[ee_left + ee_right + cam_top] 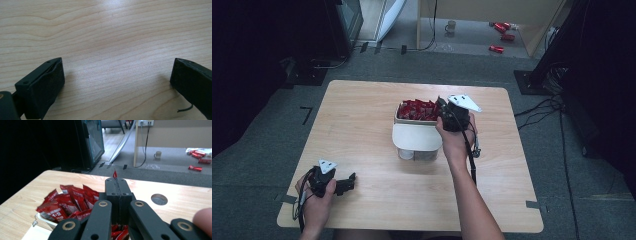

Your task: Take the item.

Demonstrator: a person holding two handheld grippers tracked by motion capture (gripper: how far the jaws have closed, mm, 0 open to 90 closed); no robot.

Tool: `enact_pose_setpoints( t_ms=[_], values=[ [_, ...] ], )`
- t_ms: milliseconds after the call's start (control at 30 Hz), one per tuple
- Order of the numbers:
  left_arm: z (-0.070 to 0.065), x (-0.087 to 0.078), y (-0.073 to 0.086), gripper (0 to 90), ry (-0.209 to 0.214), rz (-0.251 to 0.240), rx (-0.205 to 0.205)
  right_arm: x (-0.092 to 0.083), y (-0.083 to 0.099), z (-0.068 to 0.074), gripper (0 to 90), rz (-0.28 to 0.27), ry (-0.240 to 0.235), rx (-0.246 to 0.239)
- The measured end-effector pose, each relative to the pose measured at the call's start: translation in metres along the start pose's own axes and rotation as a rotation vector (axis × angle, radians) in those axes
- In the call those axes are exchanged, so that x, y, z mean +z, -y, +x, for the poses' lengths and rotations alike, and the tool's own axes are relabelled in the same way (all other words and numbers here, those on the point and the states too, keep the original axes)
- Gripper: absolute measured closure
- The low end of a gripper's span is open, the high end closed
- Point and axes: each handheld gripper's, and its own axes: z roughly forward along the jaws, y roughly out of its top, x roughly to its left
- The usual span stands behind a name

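Woodgrain ran pale across the tabletop (105,30) beneath our left gripper (117,82), its padded jaws spread wide over bare wood. Our right gripper (117,182) had its jaws pressed together on a glossy red packet (115,173), tip upward, above the white box (417,137) of red packets (67,200).

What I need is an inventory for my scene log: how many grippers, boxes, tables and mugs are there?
Black two-jaw grippers: 2, the left gripper open, the right gripper shut on a red packet
White rectangular box of red packets: 1
Light wooden table: 1
Pale mug on the floor: 1
Total: 5
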Motion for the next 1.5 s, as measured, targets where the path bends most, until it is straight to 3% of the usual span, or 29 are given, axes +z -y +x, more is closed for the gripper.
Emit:
enact_pose_setpoints(
  t_ms=[533,1000,1233,1500],
  values=[
    [0.000,0.000,0.000,0.0,0.000,0.000,0.000,-0.038,-0.027,0.004,90.0,-0.155,0.005,-0.023],
    [0.000,0.000,0.000,0.0,0.001,0.002,0.001,-0.068,-0.040,-0.001,90.0,-0.311,0.049,-0.040],
    [0.000,0.000,0.000,0.0,0.000,0.002,0.001,-0.076,-0.038,-0.015,90.0,-0.324,0.084,-0.030],
    [0.000,0.000,0.000,0.0,0.000,0.002,0.001,-0.076,-0.016,-0.039,90.0,-0.286,0.131,-0.014]
  ],
)
